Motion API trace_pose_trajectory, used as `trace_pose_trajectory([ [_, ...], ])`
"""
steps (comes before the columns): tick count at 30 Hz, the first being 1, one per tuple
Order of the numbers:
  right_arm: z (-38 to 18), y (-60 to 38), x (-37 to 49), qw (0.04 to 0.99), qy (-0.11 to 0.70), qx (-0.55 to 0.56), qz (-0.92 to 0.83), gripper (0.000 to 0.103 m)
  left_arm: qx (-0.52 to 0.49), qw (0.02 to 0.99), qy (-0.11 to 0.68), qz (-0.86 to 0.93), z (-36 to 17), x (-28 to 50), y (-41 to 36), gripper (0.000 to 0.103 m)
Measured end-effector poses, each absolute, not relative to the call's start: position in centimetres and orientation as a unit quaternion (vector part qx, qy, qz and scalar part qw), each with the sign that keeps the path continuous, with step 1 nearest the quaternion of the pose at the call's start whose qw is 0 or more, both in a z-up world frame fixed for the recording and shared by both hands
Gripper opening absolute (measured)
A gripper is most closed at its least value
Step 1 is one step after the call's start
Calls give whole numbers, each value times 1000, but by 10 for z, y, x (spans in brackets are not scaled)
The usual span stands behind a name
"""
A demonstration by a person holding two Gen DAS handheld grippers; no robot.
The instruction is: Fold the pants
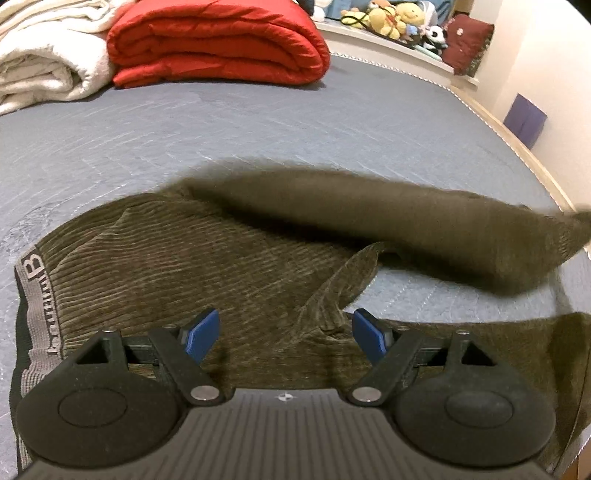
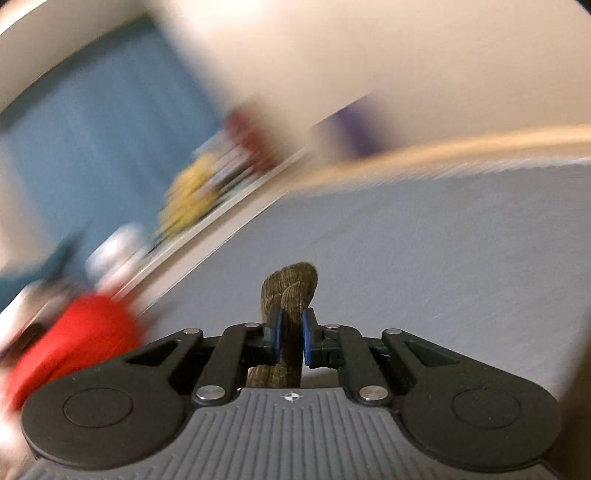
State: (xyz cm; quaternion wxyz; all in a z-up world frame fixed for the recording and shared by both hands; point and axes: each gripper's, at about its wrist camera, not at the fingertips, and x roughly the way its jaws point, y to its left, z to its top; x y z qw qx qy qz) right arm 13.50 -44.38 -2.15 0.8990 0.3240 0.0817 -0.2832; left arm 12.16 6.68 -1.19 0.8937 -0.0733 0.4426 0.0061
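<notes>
A grey-blue quilted bed cover filled most of the left wrist view, with broad bare fabric between the pants and the bedding at the far end. There a folded red comforter lay beside a cream blanket, the two touching. Past them a ledge carried a row of plush toys. The bed's pale wooden edge curved along the right side, close to the wall.

The olive corduroy pants lay on the near part of the cover, the grey lettered waistband at the left. One leg stretched to the right as a blurred dark band, raised off the cover toward the frame edge.

The left gripper hung over the crotch area with its blue pads wide apart, gripping nothing; a raised wrinkle of cloth stood between the fingers without touching either.

In the heavily smeared right wrist view, the right gripper was clenched on a bunched fold of the corduroy, which stuck out above its blue pads.
</notes>
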Motion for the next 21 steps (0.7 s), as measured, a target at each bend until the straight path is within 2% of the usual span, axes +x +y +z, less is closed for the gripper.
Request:
trace_pose_trajectory([
  [4, -81, -511, 130, 843, 173, 424, -281, 19, -63, 892, 448, -2, -17, 124, 60, 83],
  [6, -106, -520, 132, 828, 211, 437, -280, 36, -59, 892, 448, -2, -20, 126, 57, 83],
  [7, -114, -524, 132, 828, 216, 443, -268, 47, -57, 892, 448, -3, -21, 127, 55, 83],
  [9, -120, -526, 136, 829, 213, 456, -244, 54, -51, 895, 443, -10, -25, 129, 51, 83],
  [11, -121, -529, 137, 830, 192, 475, -220, 68, -44, 900, 433, -31, -28, 133, 44, 83],
  [12, -121, -531, 138, 832, 183, 479, -212, 69, -37, 904, 424, -46, -30, 136, 40, 83],
  [16, -123, -539, 144, 831, 176, 491, -193, 70, -17, 914, 395, -94, -43, 151, 29, 83],
  [18, -125, -539, 144, 829, 178, 493, -193, 66, -19, 914, 391, -108, -52, 160, 26, 83],
  [20, -125, -541, 144, 830, 184, 487, -199, 49, -5, 914, 389, -115, -64, 169, 19, 81],
  [21, -124, -542, 146, 832, 188, 480, -203, 43, 7, 914, 390, -114, -70, 174, 16, 78],
])
